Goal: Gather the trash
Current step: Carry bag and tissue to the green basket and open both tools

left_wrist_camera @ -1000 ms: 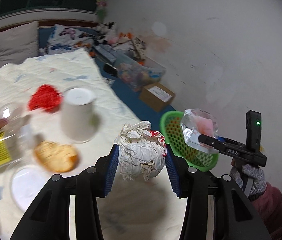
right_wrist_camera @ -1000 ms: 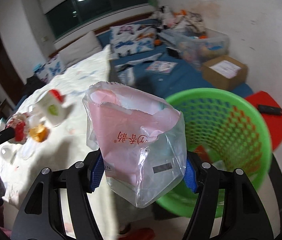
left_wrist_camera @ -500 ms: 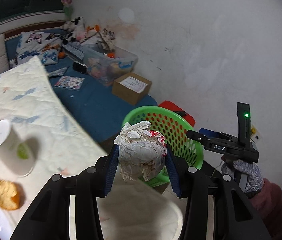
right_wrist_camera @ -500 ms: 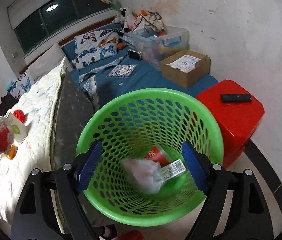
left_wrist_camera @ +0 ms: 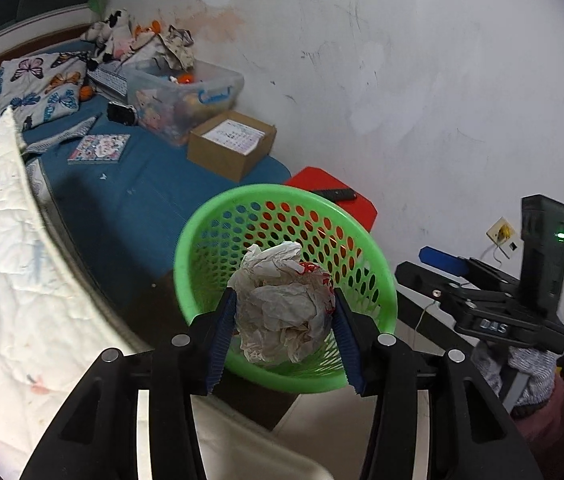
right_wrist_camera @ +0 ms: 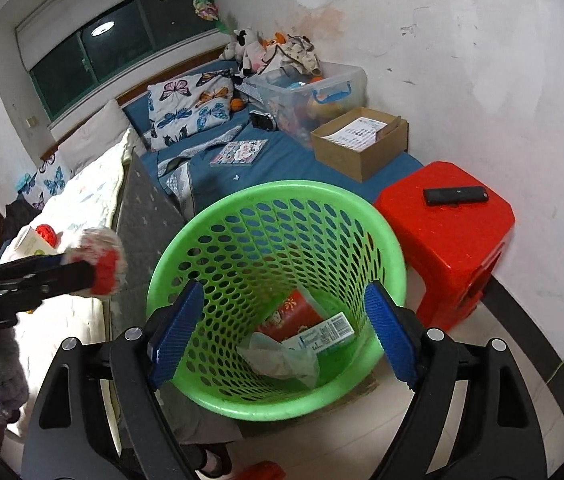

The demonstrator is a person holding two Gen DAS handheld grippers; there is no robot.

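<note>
A green basket (right_wrist_camera: 278, 404) stood on the floor between the quilted bed (left_wrist_camera: 6, 248) and a red stool (right_wrist_camera: 449, 232) by the white wall. The left gripper (left_wrist_camera: 283, 326) hung over the basket's near rim, clamped on a crumpled paper ball (left_wrist_camera: 282, 308). The right gripper (right_wrist_camera: 282, 340) pointed down into the basket, jaws spread wide and empty. The plastic bag (right_wrist_camera: 282, 360) it had carried a second earlier now lay on the basket's bottom among wrappers, and the left gripper had swung away from the bed.
</note>
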